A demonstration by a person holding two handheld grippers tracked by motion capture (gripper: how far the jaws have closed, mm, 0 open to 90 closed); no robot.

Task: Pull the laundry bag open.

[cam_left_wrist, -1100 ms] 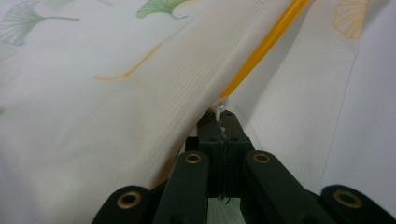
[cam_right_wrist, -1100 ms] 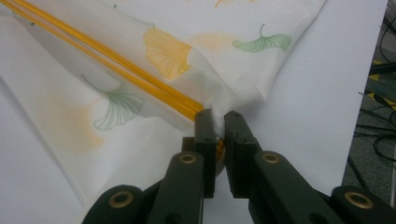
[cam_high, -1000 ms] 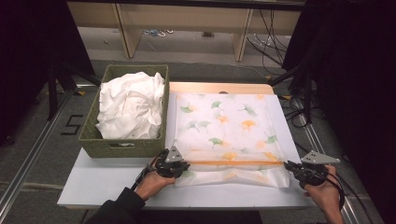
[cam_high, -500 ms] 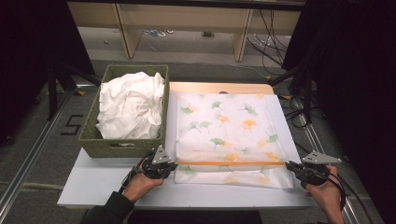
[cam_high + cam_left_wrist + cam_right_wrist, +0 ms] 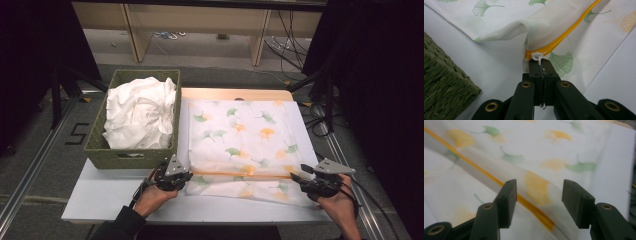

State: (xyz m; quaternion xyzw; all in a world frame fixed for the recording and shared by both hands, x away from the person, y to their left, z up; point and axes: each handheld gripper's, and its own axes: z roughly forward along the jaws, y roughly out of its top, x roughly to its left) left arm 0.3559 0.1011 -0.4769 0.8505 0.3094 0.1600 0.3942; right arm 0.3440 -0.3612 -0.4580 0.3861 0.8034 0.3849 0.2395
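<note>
Dark curtains close off both sides of your workspace, and cables lie on the floor beyond the white tabletop [image 5: 125, 200] in front of you. Take the green woven basket [image 5: 131, 155] as your landmark: it stands at the left of the tabletop, heaped with crumpled white cloth [image 5: 140, 112]. Just right of the basket lies a mesh bag [image 5: 245, 145] printed with green and yellow ginkgo leaves, spread flat over a pale wooden board [image 5: 235, 93] whose far edge shows beyond it. An orange zipper [image 5: 240, 174] runs across the bag near the edge closest to you, starting close to the basket's near right corner and stretching away from it to the right. Your left gripper [image 5: 186, 176] sits just in front of that corner of the basket, and its jaws are clenched on the zipper's white pull [image 5: 537, 55]; in the left gripper view the pull's tab is pinched between the pads, and the mesh beside it is lifted into a fold with the basket's wall at the lower left. Your right gripper [image 5: 296, 177] is at the zipper's other end, well apart from the basket, by the bag's right edge. Its jaws have just been opening and now stand released; in the right gripper view [image 5: 537, 205] the zipper and a yellow leaf lie under the gap between them, with neither pad pressing on the fabric.
</note>
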